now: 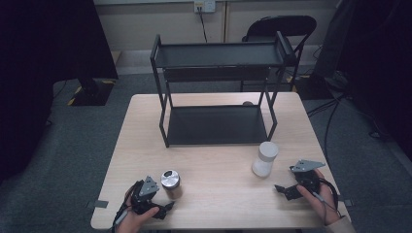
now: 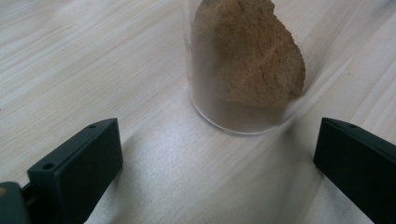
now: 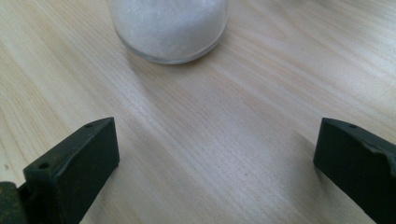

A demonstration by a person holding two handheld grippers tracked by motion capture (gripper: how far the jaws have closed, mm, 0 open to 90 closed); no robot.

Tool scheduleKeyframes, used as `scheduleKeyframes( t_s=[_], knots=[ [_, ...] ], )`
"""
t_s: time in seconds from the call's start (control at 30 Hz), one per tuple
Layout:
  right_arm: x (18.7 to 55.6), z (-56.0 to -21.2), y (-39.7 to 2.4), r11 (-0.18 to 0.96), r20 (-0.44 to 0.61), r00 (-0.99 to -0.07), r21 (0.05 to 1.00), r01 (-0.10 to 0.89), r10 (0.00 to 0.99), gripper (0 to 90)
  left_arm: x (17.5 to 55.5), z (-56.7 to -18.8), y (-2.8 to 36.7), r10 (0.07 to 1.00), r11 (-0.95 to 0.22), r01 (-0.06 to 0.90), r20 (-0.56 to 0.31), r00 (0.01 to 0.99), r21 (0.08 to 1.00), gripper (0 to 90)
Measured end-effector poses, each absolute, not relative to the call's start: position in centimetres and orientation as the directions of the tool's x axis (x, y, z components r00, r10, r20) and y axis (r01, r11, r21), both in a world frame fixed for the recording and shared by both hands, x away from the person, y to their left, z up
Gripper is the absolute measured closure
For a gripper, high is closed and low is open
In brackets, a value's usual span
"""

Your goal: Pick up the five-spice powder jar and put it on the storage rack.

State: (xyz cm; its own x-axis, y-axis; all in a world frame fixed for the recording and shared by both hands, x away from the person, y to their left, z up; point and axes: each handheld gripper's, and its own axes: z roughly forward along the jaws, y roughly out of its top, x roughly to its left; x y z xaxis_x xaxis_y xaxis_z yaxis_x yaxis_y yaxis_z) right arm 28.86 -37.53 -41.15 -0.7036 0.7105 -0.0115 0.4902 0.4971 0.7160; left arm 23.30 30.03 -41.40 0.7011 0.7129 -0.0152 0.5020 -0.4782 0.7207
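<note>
A glass jar of brown powder [image 2: 243,60] with a silver lid [image 1: 170,179] stands near the table's front left. My left gripper [image 1: 164,207] is just in front of it, open [image 2: 215,172], and the jar is beyond the jaws, untouched. A jar of white grains [image 3: 168,28] with a white lid [image 1: 265,158] stands at the front right. My right gripper [image 1: 286,180] sits to its right, open [image 3: 215,172], with bare wood between its jaws and the jar a little ahead.
A black two-level metal rack [image 1: 218,56] stands on the far half of the light wooden table [image 1: 218,204], both shelves bare. A dark chair [image 1: 279,26] and cables [image 1: 335,114] lie beyond the table on grey carpet.
</note>
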Motion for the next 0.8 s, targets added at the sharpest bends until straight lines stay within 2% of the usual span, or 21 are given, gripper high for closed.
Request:
scheduleKeyframes(
  t_s=[0.37,0.8],
  knots=[
    [28.9,-41.2,-37.5,0.497,-0.011,-0.704,0.716,0.49,0.711,0.0,21.6,-41.6,30.8,0.735,-0.41,0.491,-0.04,0.677,0.769,1.8],
    [28.9,-41.2,-37.5,0.496,-0.011,-0.703,0.716,0.491,0.711,0.0,22.1,-41.1,30.3,0.732,-0.402,0.496,-0.055,0.679,0.77,1.6]
  ],
)
